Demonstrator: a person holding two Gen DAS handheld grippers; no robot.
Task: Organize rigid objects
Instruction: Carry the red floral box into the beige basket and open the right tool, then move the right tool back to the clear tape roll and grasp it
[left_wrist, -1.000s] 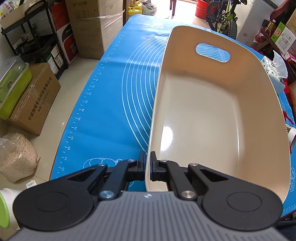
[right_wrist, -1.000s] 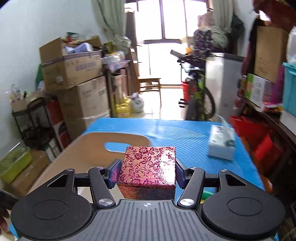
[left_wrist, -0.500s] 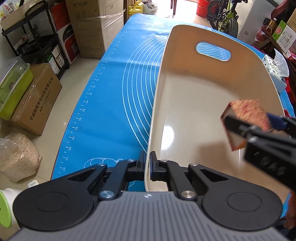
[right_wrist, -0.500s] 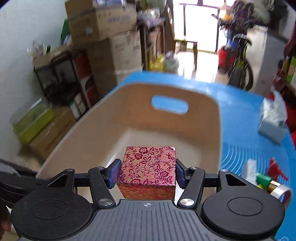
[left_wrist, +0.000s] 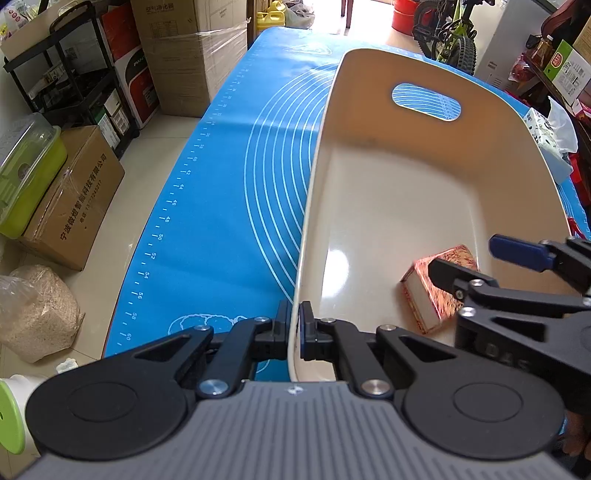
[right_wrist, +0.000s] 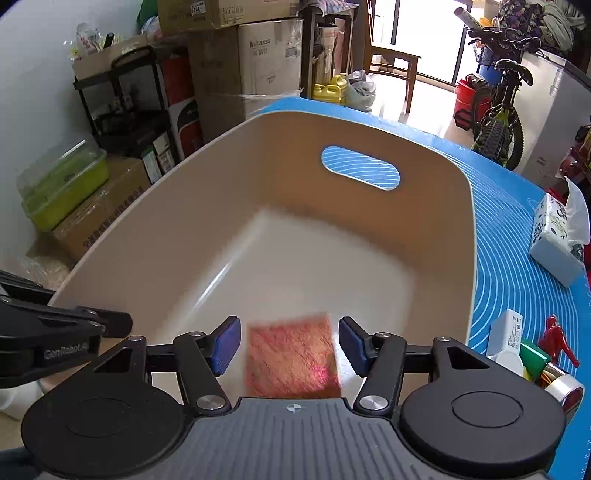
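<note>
A beige plastic basin (left_wrist: 369, 110) with a handle slot stands on the blue mat (left_wrist: 229, 206). My left gripper (left_wrist: 294, 332) is shut on the basin's near rim. My right gripper (right_wrist: 289, 343) is open over the basin's near right part, and it also shows in the left wrist view (left_wrist: 476, 258). A red floral box (right_wrist: 291, 360) is blurred between and below its fingers, apart from both pads. In the left wrist view the box (left_wrist: 432, 291) is tilted low inside the basin by its right wall.
On the mat right of the basin (right_wrist: 177, 229) lie a tissue box (right_wrist: 557, 236), a white adapter (right_wrist: 508, 338), a red clip (right_wrist: 556, 338), a green block and a tape roll (right_wrist: 565, 387). Cardboard boxes, a black shelf and a bicycle stand around the table.
My right gripper has opened and let go of the red floral box, which has dropped into the basin. The left gripper stays shut on the rim.
</note>
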